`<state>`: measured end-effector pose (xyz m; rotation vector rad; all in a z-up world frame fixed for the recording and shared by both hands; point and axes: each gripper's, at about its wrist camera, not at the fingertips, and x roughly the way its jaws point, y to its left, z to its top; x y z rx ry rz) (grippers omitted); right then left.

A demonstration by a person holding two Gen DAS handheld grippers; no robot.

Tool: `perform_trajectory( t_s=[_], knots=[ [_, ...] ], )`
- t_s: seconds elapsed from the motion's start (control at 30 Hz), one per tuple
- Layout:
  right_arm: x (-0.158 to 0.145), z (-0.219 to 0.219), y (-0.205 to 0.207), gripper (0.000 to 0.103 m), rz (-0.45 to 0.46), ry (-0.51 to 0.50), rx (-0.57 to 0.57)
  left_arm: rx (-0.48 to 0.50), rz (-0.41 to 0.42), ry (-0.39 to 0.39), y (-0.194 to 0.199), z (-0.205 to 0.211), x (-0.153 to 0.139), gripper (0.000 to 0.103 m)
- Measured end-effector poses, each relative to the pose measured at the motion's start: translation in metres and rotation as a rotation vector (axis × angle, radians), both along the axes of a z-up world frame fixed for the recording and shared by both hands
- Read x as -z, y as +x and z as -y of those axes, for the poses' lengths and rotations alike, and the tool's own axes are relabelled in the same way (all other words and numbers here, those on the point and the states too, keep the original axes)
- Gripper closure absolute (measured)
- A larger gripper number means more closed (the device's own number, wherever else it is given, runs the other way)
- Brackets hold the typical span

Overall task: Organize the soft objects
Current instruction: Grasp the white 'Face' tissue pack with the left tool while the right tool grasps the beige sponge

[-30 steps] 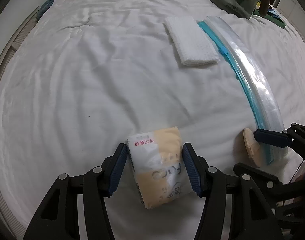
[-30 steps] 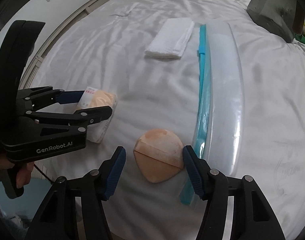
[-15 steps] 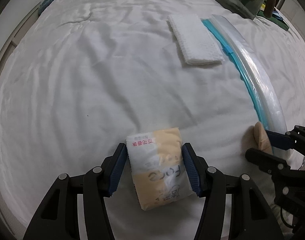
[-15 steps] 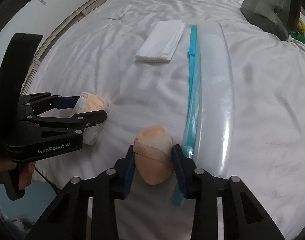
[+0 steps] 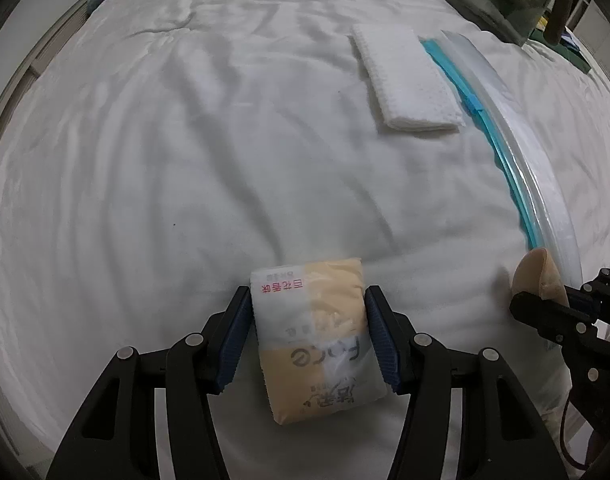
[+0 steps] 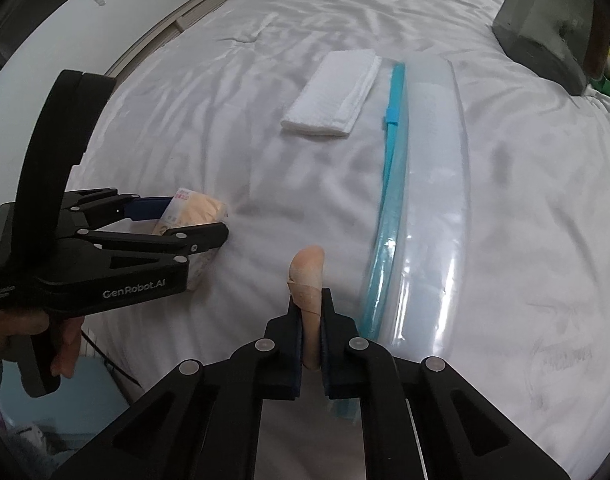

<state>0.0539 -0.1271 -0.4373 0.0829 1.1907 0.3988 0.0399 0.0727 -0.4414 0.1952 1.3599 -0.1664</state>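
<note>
A white and peach tissue pack (image 5: pixel 313 332) lies on the white bed sheet (image 5: pixel 185 160), and my left gripper (image 5: pixel 308 294) is shut on its two sides. From the right wrist view the same pack (image 6: pixel 197 210) shows between the left gripper's fingers (image 6: pixel 209 238). My right gripper (image 6: pixel 309 295) is shut on a peach powder puff (image 6: pixel 307 276), squeezed thin and standing on edge. Right of the puff lies a clear zip bag (image 6: pixel 429 200) with a blue slider strip (image 6: pixel 393 120). A folded white towel (image 6: pixel 333 96) lies beyond, beside the bag's far end.
A dark box (image 6: pixel 545 28) stands at the far right on the bed, with green items behind it. The bed's edge and a wall run along the left (image 6: pixel 177 20). A person's hand (image 6: pixel 65 344) grips the left gripper's handle.
The right jaws closed from wide apart onto the puff, turning it from flat to edge-on and pressing it thin. The left gripper kept its hold on the tissue pack.
</note>
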Motion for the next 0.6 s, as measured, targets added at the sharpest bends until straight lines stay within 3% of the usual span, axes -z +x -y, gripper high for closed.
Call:
perform_trajectory(
  t_s=[0.37,0.6],
  knots=[
    [-0.002,-0.004,0.001,0.097,0.005,0.005,-0.010,-0.010,-0.009,0.015,0.001,-0.001,0.013,0.050],
    [-0.003,-0.008,0.000,0.097,0.010,0.005,-0.025,-0.033,-0.019,0.011,0.003,0.004,0.012,0.056]
  ],
)
